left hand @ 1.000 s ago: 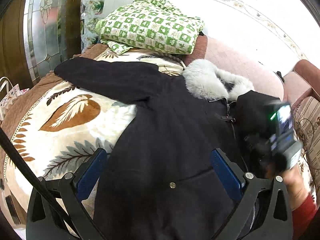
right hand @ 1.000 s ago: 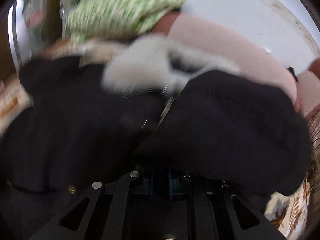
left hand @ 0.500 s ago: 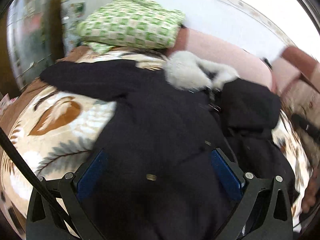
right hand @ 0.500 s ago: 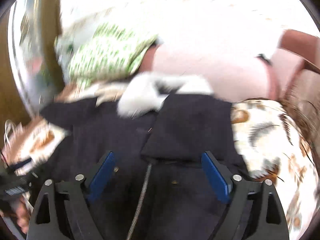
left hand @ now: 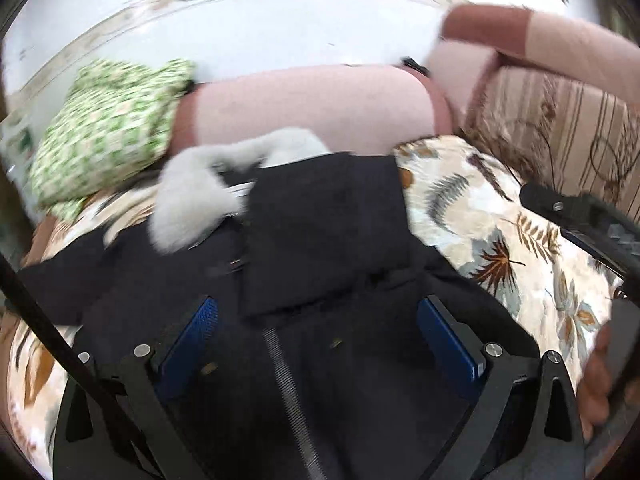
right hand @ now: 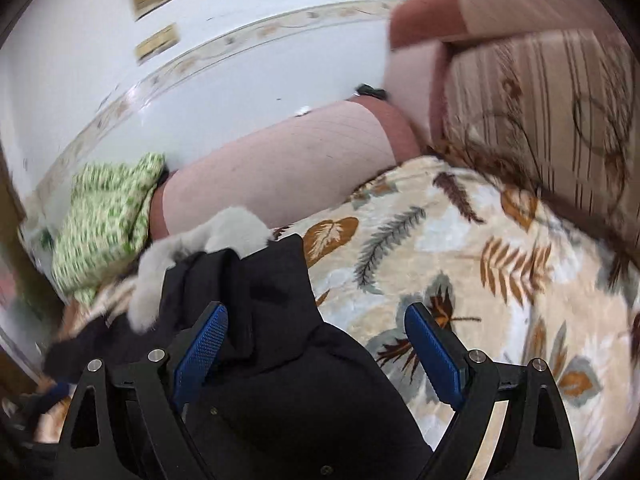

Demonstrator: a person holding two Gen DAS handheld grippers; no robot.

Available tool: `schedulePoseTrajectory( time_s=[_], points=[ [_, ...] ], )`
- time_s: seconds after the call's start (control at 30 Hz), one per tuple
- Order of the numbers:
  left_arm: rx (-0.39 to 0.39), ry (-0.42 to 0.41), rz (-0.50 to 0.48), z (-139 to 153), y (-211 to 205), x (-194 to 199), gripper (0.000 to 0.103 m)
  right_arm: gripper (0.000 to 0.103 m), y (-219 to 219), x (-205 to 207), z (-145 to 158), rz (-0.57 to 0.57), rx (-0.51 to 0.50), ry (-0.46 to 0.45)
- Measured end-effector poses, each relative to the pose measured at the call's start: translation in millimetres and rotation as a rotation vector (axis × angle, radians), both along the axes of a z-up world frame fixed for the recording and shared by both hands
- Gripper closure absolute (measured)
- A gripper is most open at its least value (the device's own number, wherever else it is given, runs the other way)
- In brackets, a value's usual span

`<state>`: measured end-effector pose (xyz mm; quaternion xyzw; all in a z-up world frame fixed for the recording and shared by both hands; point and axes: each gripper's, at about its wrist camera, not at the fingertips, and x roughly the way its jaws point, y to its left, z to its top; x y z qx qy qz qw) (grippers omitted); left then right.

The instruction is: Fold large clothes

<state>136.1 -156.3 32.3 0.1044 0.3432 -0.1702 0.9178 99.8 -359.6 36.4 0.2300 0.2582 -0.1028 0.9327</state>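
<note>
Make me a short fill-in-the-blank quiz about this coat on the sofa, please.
1. The black coat has a collar of pale grey ____.
2. The coat lies on a cream blanket printed with ____.
3. The checked cushion beside the collar is white and ____.
4. The right gripper has its blue pads standing ____.

Missing words: fur; leaves; green; open

both wrist views downward (shared coat [left hand: 320, 232])

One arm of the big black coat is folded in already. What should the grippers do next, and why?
Probably take the other sleeve and fold it across too. On the black fur-collared coat, one sleeve already lies over the chest, the other sticks out onto the leaf-patterned blanket, and the left gripper and right gripper are both open.
</note>
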Motion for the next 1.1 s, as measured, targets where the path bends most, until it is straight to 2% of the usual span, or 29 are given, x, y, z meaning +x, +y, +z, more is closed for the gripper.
schedulePoseTrajectory(
  time_s=[0.17,0.3,0.33,0.37,0.4,0.43,0.5,0.63,0.8,0.83,0.9,1.1],
  points=[
    [0.092,-0.016,-0.002,-17.4,-52.1,33.0,0.003,0.01,-14.4,-2.4,1.4,-0.059,0.042,-0.007],
    [0.263,-0.044,0.02,-44.2,-81.2,54.3,0.005,0.01,-26.3,-3.0,-3.0,-0.071,0.099,-0.008],
    [0.285,-0.041,0.019,-48.1,-81.9,57.6,0.014,0.01,-27.4,-2.1,-4.7,-0.068,0.111,-0.003],
    [0.292,-0.025,0.02,-50.5,-81.0,62.9,0.038,0.01,-27.2,-2.2,-5.2,-0.066,0.114,0.001],
    [0.295,-0.003,0.037,-51.2,-78.4,69.2,0.055,0.01,-26.2,-1.4,-6.2,-0.065,0.109,0.005],
    [0.291,0.021,0.065,-49.3,-72.0,76.7,0.081,0.01,-24.5,-0.9,-7.0,-0.068,0.095,0.01],
    [0.211,0.051,0.082,-36.4,-53.4,87.7,0.084,0.01,-22.9,-0.2,-7.7,-0.071,0.073,0.019],
    [0.125,0.001,0.193,2.4,3.4,107.9,0.085,0.01,-19.3,2.6,-10.0,-0.072,0.052,0.037],
    [0.112,-0.043,0.366,30.3,96.1,140.7,0.091,0.01,-13.6,9.2,-15.4,-0.063,0.062,0.061],
    [0.131,-0.059,0.405,31.7,110.3,146.2,0.102,0.01,-12.5,10.0,-16.3,-0.06,0.068,0.063],
    [0.161,-0.068,0.484,28.9,148.9,161.7,0.102,0.01,-7.6,13.2,-18.0,-0.045,0.074,0.067],
    [0.116,0.122,0.598,-19.4,228.7,192.0,0.098,0.01,12.5,28.1,-26.3,-0.01,0.022,0.114]
  ],
)
